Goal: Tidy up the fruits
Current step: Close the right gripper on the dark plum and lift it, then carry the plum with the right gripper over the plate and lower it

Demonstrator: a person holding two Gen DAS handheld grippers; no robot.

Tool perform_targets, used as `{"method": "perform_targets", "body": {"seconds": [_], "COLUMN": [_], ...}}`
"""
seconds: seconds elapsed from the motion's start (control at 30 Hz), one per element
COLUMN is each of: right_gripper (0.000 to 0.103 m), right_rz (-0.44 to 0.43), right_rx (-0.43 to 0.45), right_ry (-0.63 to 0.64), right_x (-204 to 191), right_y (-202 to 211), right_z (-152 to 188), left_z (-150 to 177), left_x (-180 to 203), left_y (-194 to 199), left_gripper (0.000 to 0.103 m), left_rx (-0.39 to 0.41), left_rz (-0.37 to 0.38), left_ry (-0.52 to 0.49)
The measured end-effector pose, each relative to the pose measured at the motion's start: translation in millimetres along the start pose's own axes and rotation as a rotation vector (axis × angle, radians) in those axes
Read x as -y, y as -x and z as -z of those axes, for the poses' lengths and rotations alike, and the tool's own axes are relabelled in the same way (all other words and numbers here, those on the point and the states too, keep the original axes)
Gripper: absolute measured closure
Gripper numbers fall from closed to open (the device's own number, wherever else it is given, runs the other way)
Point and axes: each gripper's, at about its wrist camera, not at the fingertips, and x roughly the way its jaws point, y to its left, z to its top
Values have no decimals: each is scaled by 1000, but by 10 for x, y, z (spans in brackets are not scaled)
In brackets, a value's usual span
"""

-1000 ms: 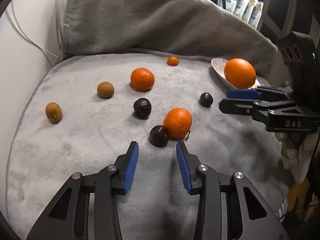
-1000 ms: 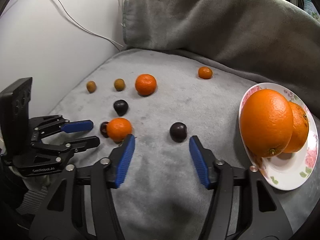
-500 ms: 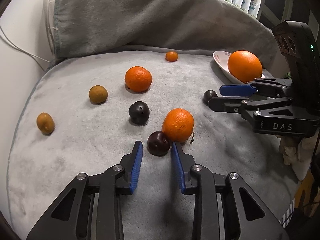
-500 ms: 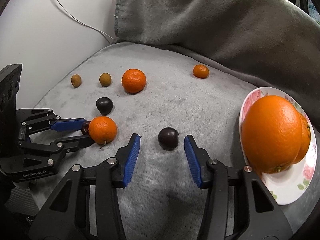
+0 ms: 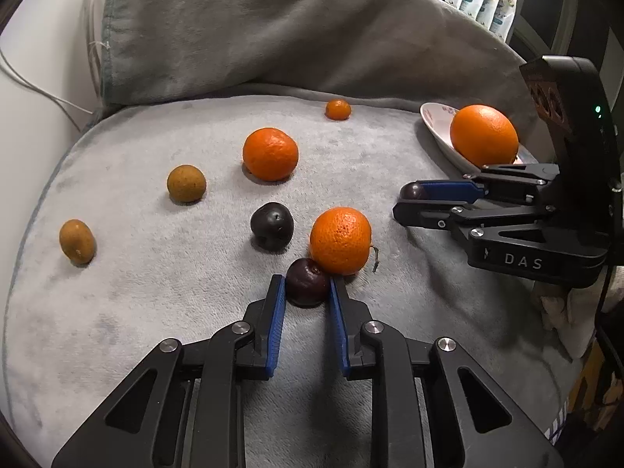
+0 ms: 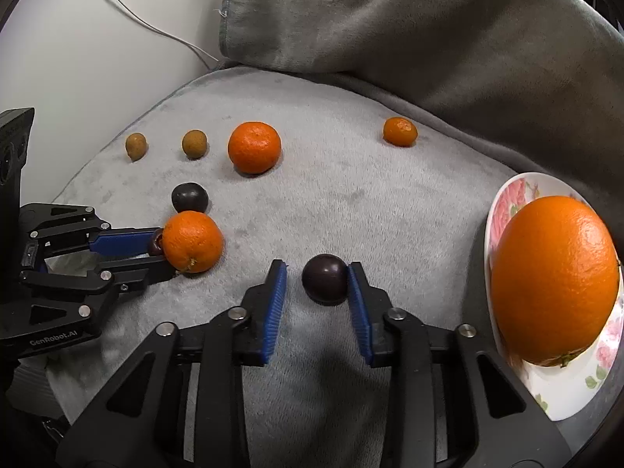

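Here the left gripper (image 5: 306, 286) is clenched on a dark plum (image 5: 307, 281), both blue pads pressing its sides on the grey blanket (image 5: 136, 292); a mandarin (image 5: 340, 240) touches that plum at one o'clock. The right gripper (image 6: 316, 281) has just been closing around a second plum (image 6: 325, 279): its right pad touches the fruit, its left pad stands just apart, so the hold is not complete. At three o'clock from it, a flowered plate (image 6: 507, 202) carries a large orange (image 6: 553, 280).
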Motion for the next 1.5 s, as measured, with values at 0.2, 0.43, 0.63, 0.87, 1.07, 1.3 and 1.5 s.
{"method": "perform_targets", "body": {"seconds": [0.2,0.43,0.63,0.87,1.07,1.3,1.5], "right_gripper": [79,80,80,80,80,80,80], "right_rz": [-8,-13,-34,-53,-41,22,74], "right_rx": [4,30,69,130,192,240,261], "right_ry": [-13,-32,-64,-106,-151,-201,-255], "right_x": [23,46,98,229,387,661,905], "right_y": [-7,83,277,613,968,1319,1504], "right_z": [6,24,64,136,270,461,639], "left_z": [-2,2,-16,-112,-223,-412,-626], "left_x": [-13,-79,-101,-27,98,273,488], "left_y": [17,127,260,373,376,337,293], "left_gripper": [83,83,83,83,83,83,83], "left_rx": [6,34,67,103,126,143,161], "left_rz": [4,7,22,45,68,101,136], "left_ry": [18,60,90,93,83,65,31]}}
